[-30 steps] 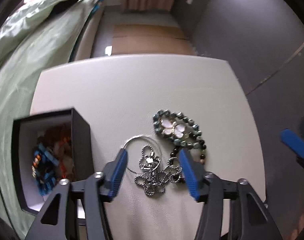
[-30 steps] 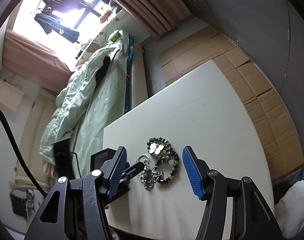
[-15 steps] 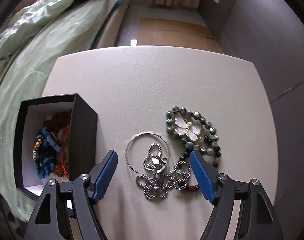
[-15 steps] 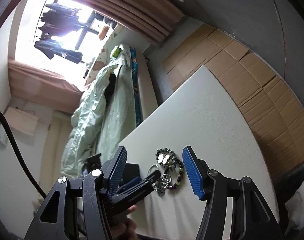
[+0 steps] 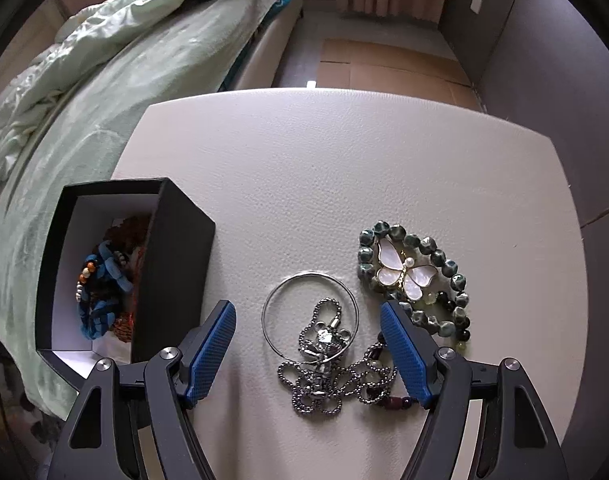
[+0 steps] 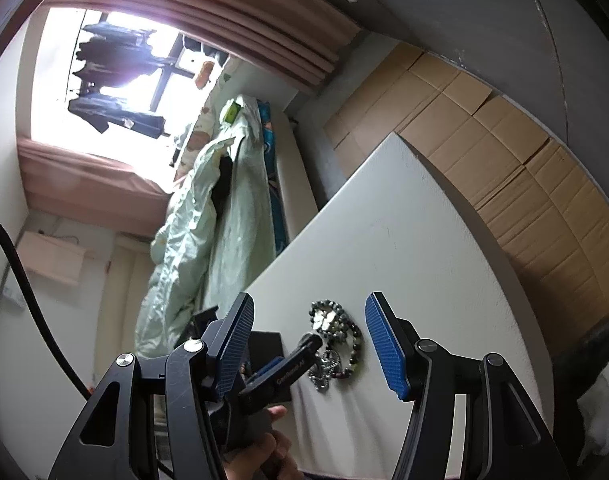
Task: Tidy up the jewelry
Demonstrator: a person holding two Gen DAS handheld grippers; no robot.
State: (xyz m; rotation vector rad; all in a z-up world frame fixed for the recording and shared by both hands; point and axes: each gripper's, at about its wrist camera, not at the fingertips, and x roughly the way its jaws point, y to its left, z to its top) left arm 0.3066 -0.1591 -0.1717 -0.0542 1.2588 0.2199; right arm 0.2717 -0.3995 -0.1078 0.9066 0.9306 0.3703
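In the left wrist view a black box (image 5: 176, 248) with a white inside holds blue and orange beaded pieces (image 5: 102, 284). To its right on the white table (image 5: 344, 160) lie a thin silver hoop (image 5: 271, 303), a tangled ball chain (image 5: 324, 364), a green bead bracelet (image 5: 448, 268) and a butterfly brooch (image 5: 404, 270). My left gripper (image 5: 308, 350) is open, its pads astride the hoop and chain, above them. My right gripper (image 6: 308, 344) is open and empty, held high over the table's near edge; the jewelry pile (image 6: 336, 340) lies far below between its fingers.
A bed with a pale green duvet (image 5: 104, 60) runs along the table's left side. Flattened cardboard (image 6: 504, 152) covers the floor beyond the table. A grey wall (image 5: 564, 60) stands to the right. The left gripper (image 6: 280, 368) and a hand (image 6: 256, 452) show in the right wrist view.
My left gripper has opened wider and drawn back and up from the chain, bringing more of the box and table into view. My right gripper has risen and tilted upward.
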